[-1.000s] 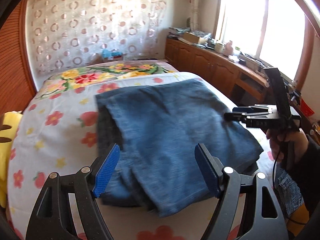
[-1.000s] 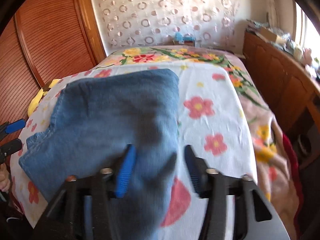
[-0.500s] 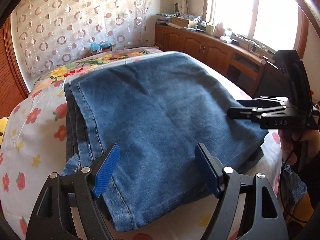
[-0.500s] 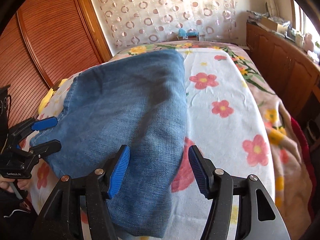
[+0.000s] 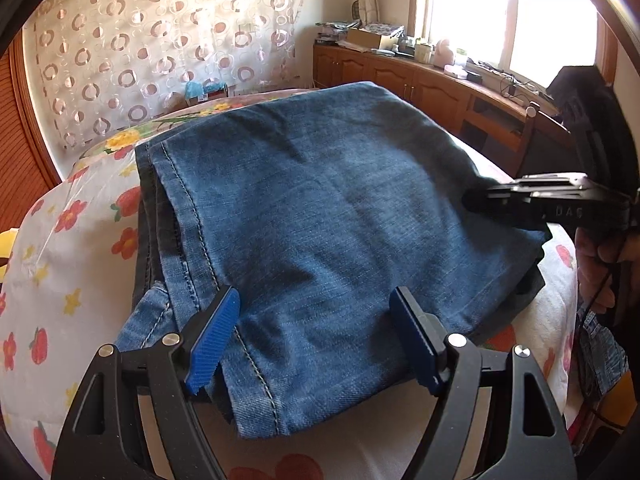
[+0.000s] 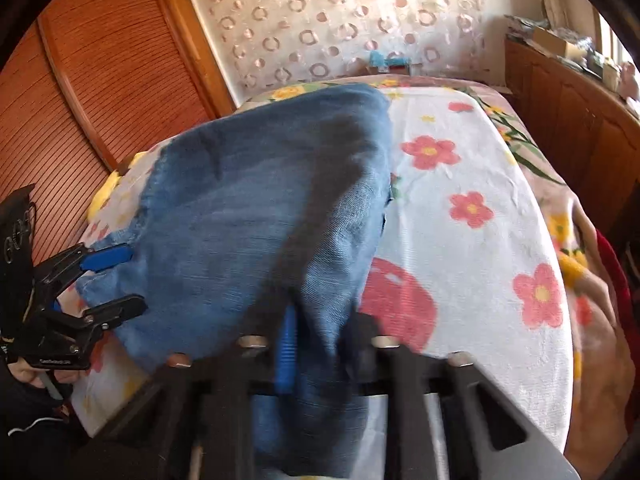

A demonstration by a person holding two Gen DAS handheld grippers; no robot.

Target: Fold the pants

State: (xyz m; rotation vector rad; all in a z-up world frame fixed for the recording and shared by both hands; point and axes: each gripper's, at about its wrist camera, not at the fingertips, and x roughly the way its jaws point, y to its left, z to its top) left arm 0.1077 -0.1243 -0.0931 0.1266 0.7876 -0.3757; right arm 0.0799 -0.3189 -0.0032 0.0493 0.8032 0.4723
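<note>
Folded blue jeans [image 5: 328, 216] lie on the flowered bedsheet [image 5: 68, 248]; they also show in the right wrist view [image 6: 248, 216]. My left gripper [image 5: 316, 344] is open, its blue pads either side of the jeans' near edge. It appears at the left of the right wrist view [image 6: 112, 280]. My right gripper [image 6: 320, 356] is shut on the near right fold of the jeans, cloth bunched between its fingers. It shows at the jeans' right edge in the left wrist view [image 5: 500, 200].
A wooden cabinet [image 5: 440, 84] with clutter runs under the window on the right. A ribbed wooden wardrobe door [image 6: 80, 100] stands left of the bed. A patterned curtain [image 5: 160, 48] hangs behind. The bed's right edge drops off with a flowered blanket [image 6: 580, 248].
My right gripper closed from open onto the jeans' edge. My left gripper moved closer and lower over the jeans' near edge, staying open.
</note>
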